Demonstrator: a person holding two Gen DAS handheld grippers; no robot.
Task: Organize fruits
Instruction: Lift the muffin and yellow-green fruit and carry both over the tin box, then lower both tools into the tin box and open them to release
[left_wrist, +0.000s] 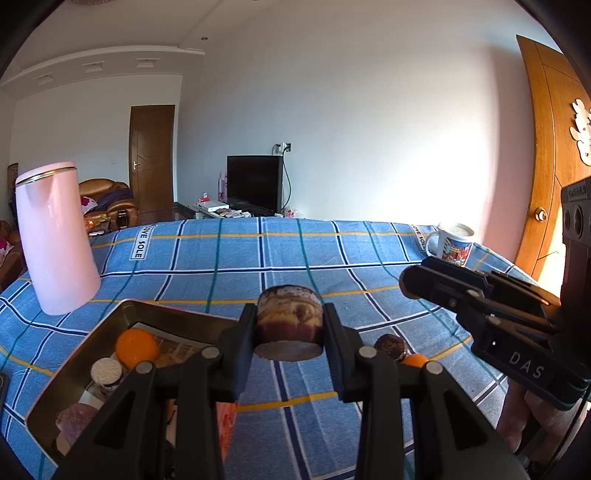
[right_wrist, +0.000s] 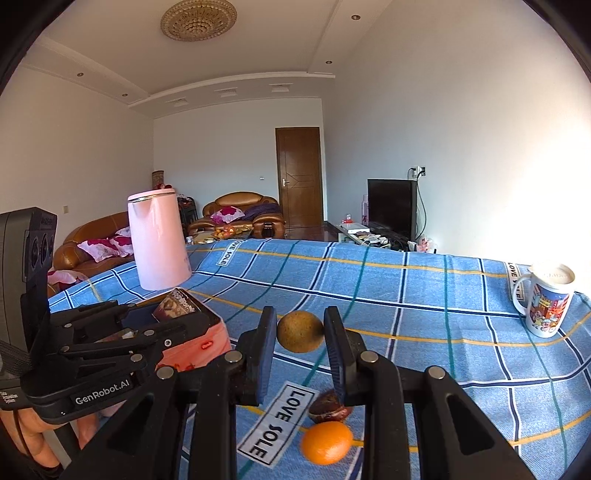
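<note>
My left gripper is shut on a brown swirled cupcake and holds it above the blue checked tablecloth, just right of a metal tray. The tray holds an orange, a round biscuit and a pinkish item. My right gripper is shut on a round brownish-yellow fruit held above the cloth. Below it on the cloth lie a dark muffin and an orange; both also show in the left wrist view, the muffin and the orange.
A pink kettle stands on the cloth behind the tray at the left. A printed mug stands at the far right of the table. The right gripper's body is close on the right of the left one. Sofas, a television and doors lie beyond.
</note>
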